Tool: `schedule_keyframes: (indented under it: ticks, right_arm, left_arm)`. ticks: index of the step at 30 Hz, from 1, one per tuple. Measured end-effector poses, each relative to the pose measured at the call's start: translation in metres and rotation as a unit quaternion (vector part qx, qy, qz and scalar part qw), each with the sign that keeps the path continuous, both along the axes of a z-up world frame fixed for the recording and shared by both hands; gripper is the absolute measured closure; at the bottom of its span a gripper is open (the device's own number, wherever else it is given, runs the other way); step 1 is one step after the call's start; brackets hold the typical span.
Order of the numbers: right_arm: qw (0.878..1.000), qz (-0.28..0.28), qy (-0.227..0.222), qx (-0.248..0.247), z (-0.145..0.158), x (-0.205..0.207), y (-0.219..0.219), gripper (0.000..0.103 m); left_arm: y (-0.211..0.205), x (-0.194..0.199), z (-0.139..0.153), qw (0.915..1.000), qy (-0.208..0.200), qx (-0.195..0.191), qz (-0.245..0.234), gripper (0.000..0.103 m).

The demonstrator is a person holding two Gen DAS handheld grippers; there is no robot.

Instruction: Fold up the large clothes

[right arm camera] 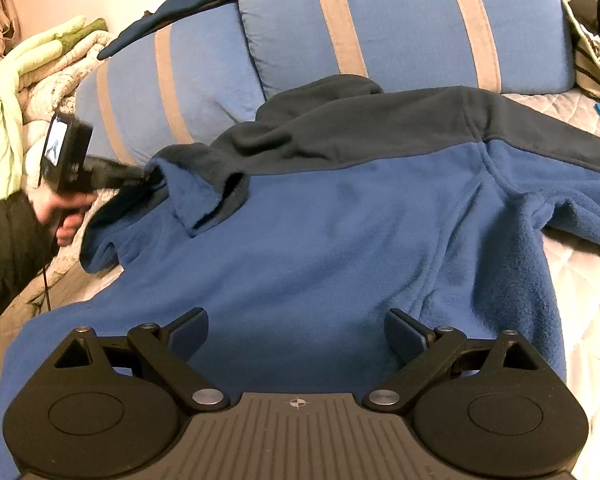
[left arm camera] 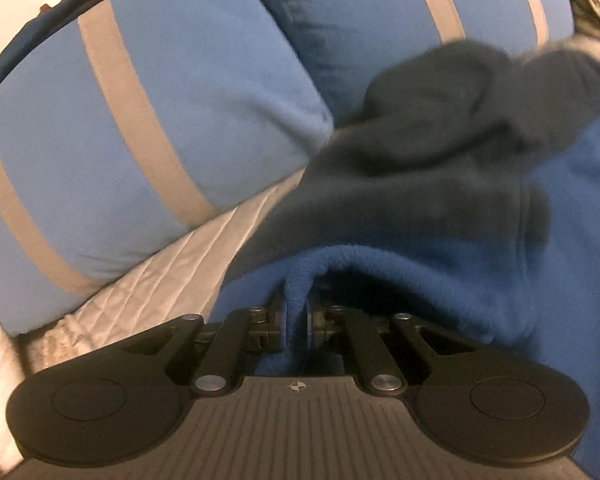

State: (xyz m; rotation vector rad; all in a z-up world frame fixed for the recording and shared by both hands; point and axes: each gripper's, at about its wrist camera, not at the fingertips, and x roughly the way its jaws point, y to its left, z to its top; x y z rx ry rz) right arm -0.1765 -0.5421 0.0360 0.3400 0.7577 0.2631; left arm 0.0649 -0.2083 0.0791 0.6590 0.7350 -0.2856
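Black ribbed right gripper (right arm camera: 296,332) with silver screws, blue-grey pads; person's dark sleeve (right arm camera: 8,248).

a home bedroom: a bed (right arm camera: 580,280) under a pale quilted cover, two blue pillows (right arm camera: 400,28) with tan stripes propped at its head, a heap of folded blankets (right arm camera: 40,64) at the left, a bag (right arm camera: 592,60) at the right.
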Motion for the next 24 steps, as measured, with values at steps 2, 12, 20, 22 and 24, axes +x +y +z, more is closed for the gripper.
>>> schedule_keyframes:
  ticks: [2, 12, 20, 22, 24]
  right_arm:
    - [1.000, 0.002, 0.001, 0.003, 0.000, 0.001, 0.000, 0.008]
    - [1.000, 0.006, 0.002, 0.009, -0.001, 0.001, -0.001, 0.007]
    - [1.000, 0.002, 0.003, 0.006, -0.001, 0.000, 0.001, 0.008]
    - [1.000, 0.001, 0.002, 0.005, -0.001, -0.001, 0.001, 0.008]
    - [1.000, 0.001, 0.003, 0.005, -0.001, 0.000, 0.001, 0.008]
  left_arm:
    - [0.011, -0.009, -0.002, 0.9997, -0.005, 0.025, -0.005, 0.091]
    - [0.008, -0.099, 0.022, 0.9682, -0.104, 0.062, -0.219, 0.047]
    - [-0.047, -0.132, -0.040, 0.9016, -0.098, 0.216, -0.362, 0.049]
    - [-0.056, -0.128, -0.058, 0.8903, -0.090, 0.261, -0.363, 0.062]
    - [-0.059, -0.123, -0.072, 0.8824, -0.089, 0.299, -0.353, 0.077]
